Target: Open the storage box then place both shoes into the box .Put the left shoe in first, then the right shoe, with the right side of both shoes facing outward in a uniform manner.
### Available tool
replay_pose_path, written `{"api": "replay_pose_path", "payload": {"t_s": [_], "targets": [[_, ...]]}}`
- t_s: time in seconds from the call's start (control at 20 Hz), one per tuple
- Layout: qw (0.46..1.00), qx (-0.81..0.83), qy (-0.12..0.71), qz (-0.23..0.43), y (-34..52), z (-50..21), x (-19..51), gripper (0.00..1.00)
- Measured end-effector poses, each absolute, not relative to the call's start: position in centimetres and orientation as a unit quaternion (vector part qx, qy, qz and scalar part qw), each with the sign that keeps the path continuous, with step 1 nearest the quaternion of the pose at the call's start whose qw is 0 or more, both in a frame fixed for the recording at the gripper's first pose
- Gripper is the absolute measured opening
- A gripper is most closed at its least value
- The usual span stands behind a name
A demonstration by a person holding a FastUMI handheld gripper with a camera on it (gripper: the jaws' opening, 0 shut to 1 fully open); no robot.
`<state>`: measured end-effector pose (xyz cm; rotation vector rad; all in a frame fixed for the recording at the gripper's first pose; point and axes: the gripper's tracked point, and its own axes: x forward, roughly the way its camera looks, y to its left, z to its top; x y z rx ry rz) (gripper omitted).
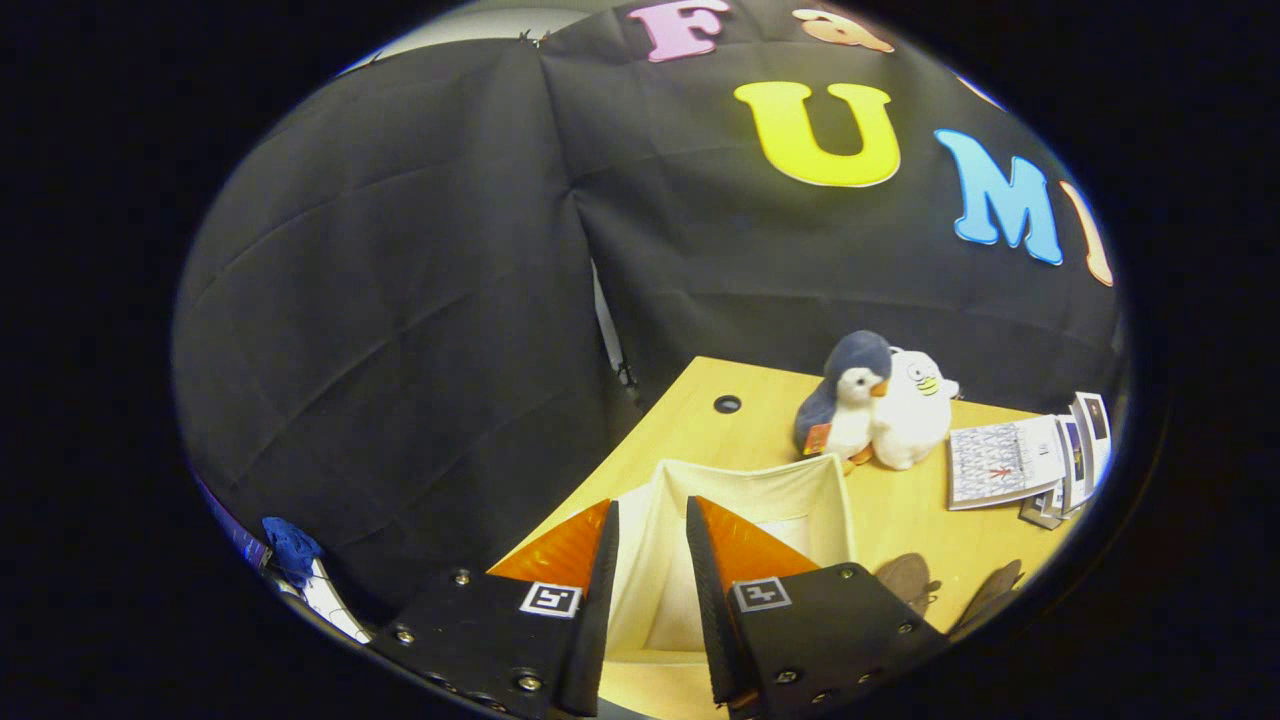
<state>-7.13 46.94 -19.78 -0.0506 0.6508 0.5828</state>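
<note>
Gripper [650, 560] hangs empty, fingers narrowly apart, above the open cream box [790, 490] just ahead, so swing right toward the shoes [912, 578] beside it, left shoe first.

my one camera rides on the gripper [650, 590], looking forward and down along its two fingers, which stand apart with nothing between them. i'm tilted and close over the near corner of the table [900, 520], with the open box [800, 490] just ahead. the far edge, the toys [875, 400] and the wall lie beyond.
</note>
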Motion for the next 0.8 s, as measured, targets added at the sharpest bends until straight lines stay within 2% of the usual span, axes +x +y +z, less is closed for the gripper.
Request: {"api": "replay_pose_path", "payload": {"t_s": [0.35, 0.8], "targets": [[0.924, -0.013, 0.312, 0.219, 36.0, -18.9, -4.4, 0.41], [0.925, -0.025, 0.333, 0.18, 26.5, -21.5, -4.4, 0.41]]}}
